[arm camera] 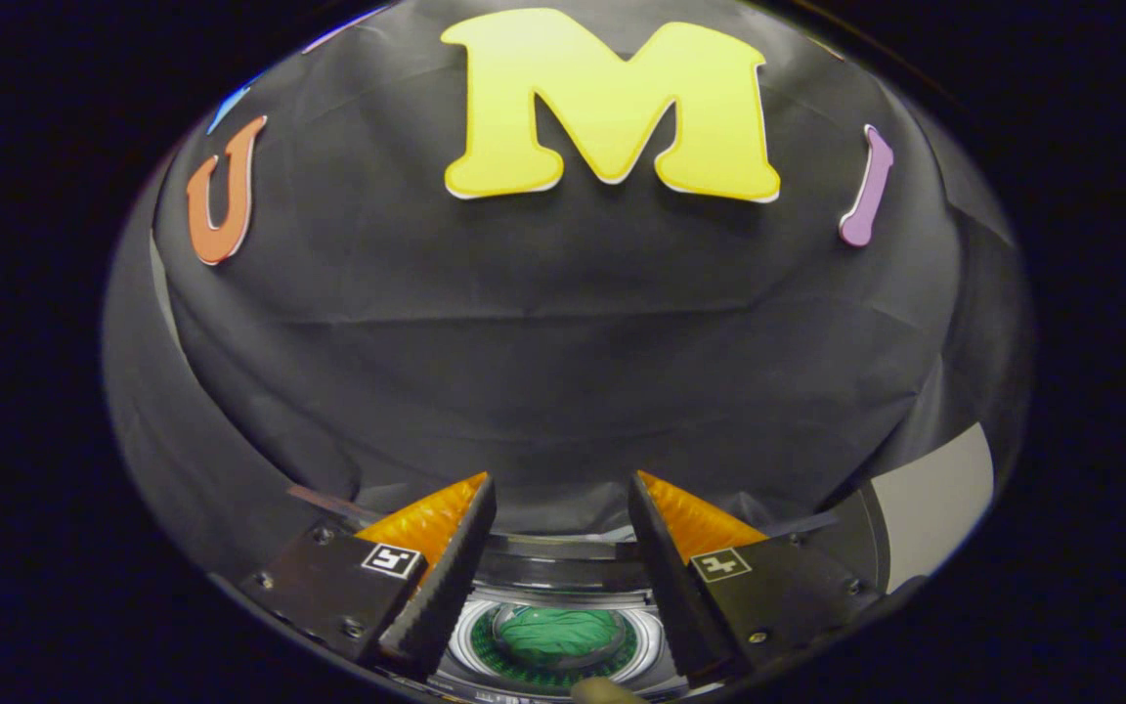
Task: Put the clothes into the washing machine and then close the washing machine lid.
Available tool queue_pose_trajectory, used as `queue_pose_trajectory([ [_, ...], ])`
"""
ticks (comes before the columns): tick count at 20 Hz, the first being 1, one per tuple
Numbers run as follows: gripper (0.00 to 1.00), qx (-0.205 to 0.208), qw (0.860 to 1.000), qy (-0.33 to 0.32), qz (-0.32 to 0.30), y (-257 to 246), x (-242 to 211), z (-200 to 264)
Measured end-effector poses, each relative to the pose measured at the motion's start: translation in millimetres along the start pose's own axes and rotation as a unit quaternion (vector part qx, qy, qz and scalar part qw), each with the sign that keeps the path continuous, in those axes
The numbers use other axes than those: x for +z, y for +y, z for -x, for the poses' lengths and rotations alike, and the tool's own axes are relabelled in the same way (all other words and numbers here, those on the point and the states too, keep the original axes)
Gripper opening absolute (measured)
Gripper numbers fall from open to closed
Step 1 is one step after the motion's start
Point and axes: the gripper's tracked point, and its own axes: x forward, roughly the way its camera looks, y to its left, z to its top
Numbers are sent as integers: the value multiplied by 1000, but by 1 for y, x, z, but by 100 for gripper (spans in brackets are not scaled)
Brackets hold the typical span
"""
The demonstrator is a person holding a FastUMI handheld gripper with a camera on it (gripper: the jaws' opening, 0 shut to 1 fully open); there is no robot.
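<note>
Green clothes (556, 633) lie inside the washing machine (563, 577), whose drum opening has a silver-white ring with a dark green inner band, while the booth wall behind is black cloth (563, 342) and a pale grey panel (934, 504) shows beside it

Washing machine (563, 577) top below open, empty claw (563, 494); green clothes (558, 633) inside round drum opening.
</note>
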Motion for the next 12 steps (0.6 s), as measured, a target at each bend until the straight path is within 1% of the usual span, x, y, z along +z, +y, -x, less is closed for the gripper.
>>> queue_pose_trajectory([
  [2,86,-13,1000,12,-3,-4,-5,-5],
  [5,85,-13,1000,21,-10,-2,-10,-11],
  [6,83,-17,1000,20,-10,-2,-10,-8],
  [9,83,-27,999,15,-9,-1,-13,-5],
  [12,83,-33,999,-5,-3,-2,-15,0],
])
